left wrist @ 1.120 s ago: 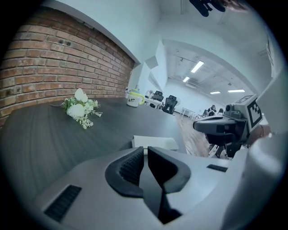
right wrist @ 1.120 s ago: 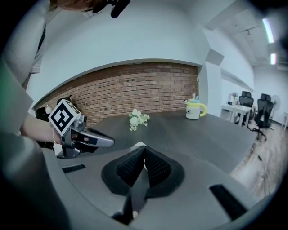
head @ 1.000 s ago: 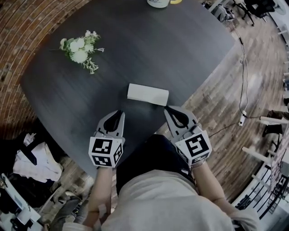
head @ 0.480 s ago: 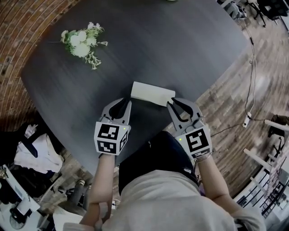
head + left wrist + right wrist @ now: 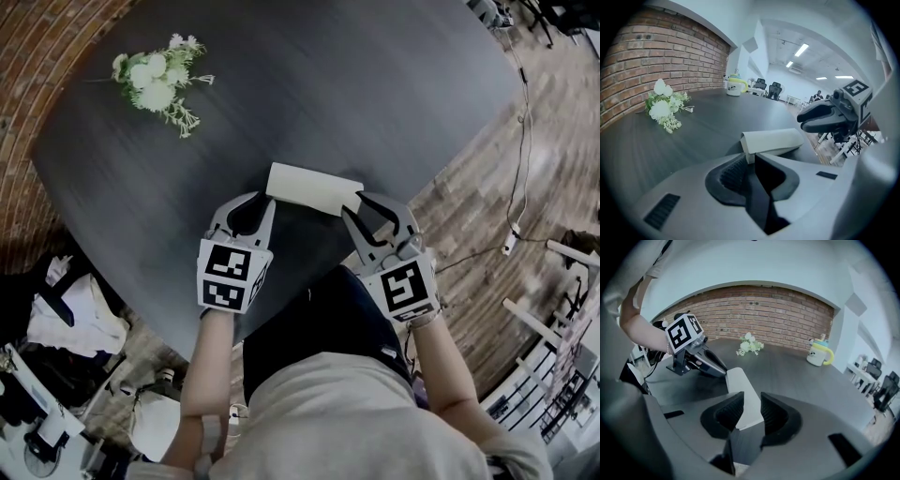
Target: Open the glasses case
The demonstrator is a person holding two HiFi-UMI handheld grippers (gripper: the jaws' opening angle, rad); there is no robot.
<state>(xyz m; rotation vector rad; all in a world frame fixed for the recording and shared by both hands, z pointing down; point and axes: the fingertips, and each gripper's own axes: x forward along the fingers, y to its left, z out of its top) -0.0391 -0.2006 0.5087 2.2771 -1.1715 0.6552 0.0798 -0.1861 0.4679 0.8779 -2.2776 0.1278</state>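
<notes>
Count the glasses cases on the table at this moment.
1. The white glasses case lies closed on the dark table, near its edge closest to the person. No other shows in any view, and none seems hidden.

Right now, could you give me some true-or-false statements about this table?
The white rectangular glasses case lies closed on the dark round table. True.
The white flower bunch rests on the case. False: it lies apart, nearer the brick wall.
The right gripper has its jaws pressed together. False: they stand apart, having just been opening, the case's end between them, unclamped.
A white cup with a yellow handle stands on the table. True.
</notes>
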